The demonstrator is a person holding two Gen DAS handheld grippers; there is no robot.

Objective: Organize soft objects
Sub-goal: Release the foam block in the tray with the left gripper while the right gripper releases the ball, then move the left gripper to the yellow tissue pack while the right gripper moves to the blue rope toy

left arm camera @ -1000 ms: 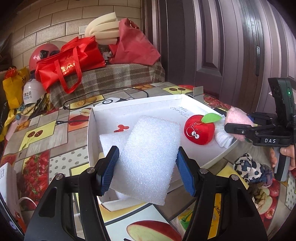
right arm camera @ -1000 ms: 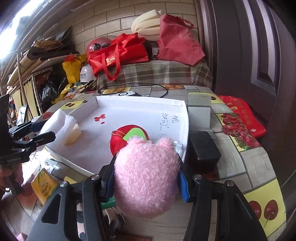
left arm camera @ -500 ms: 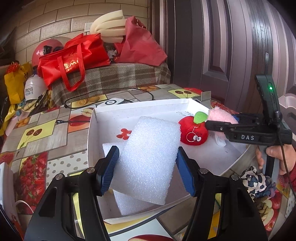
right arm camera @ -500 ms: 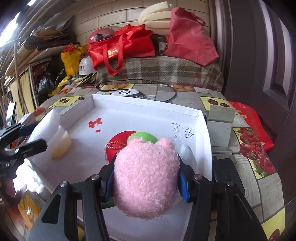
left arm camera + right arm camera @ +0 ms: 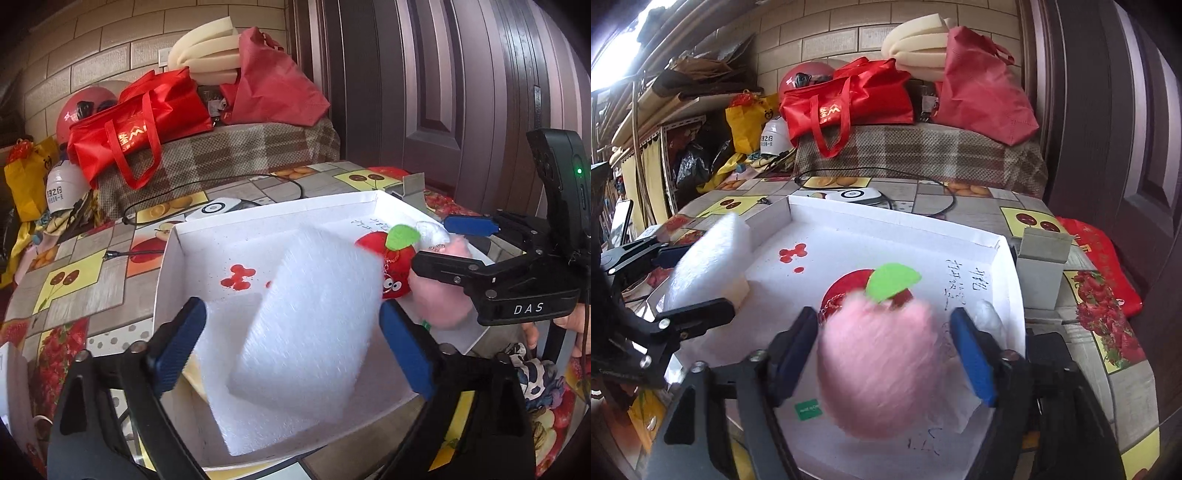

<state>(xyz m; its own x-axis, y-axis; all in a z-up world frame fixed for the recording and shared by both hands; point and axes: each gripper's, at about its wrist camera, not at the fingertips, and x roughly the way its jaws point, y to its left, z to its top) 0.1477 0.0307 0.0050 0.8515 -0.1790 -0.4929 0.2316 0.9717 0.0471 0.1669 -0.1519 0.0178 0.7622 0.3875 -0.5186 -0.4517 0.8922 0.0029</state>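
Observation:
A white foam block is tilted and blurred between the spread fingers of my left gripper, over the near side of the white box. The jaws are opening and the left pad stands clear of the foam. My right gripper is also opening, with a fluffy pink plush loose and blurred between its pads, low over the box floor. A red apple plush with a green leaf lies just beyond it. The left wrist view shows the right gripper around the pink plush.
A second white foam piece lies in the box under the block. A small grey carton stands by the box's right wall. A cable and a white puck lie behind it. Red bags sit on a plaid bench. A patterned cloth lies near a person's hand.
Both pairs of jaws have spread wide. The foam block and the pink plush, gripped before, now sit loose and blurred between the pads. Both grippers have moved further in over the box.

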